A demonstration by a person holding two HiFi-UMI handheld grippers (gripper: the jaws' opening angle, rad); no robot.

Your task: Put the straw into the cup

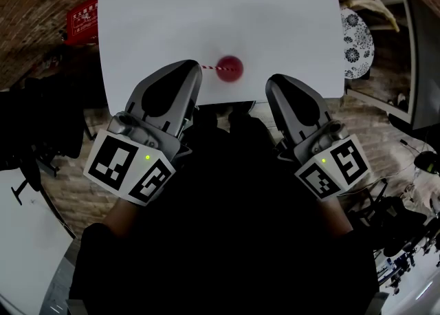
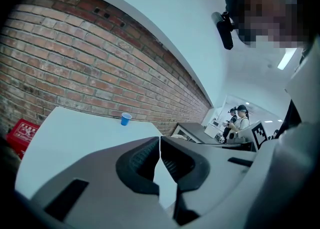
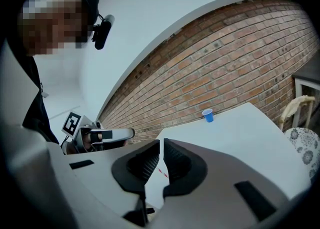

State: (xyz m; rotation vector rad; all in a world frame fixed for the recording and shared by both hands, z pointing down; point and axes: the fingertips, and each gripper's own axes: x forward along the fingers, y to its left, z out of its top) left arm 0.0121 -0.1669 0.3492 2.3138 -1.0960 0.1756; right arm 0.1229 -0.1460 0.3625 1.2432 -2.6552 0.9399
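Note:
A small cup (image 1: 229, 68) stands mid-table on the white table (image 1: 158, 11). It looks red from above and blue in the gripper views (image 2: 125, 118) (image 3: 207, 115). A red-and-white striped straw (image 1: 210, 67) lies flat on the table, its right end against the cup; a short piece of the straw (image 3: 161, 172) shows below the right jaws. My left gripper (image 1: 194, 67) (image 2: 160, 139) and right gripper (image 1: 273, 81) (image 3: 161, 143) hover at the table's near edge. Both are shut with nothing between the jaws and well short of the cup.
A brick wall runs behind the table. On the floor to the left is a red crate (image 1: 82, 20) (image 2: 22, 132). A patterned round seat (image 1: 357, 42) and a dark cabinet (image 1: 395, 52) stand to the right. People (image 2: 241, 118) stand far off.

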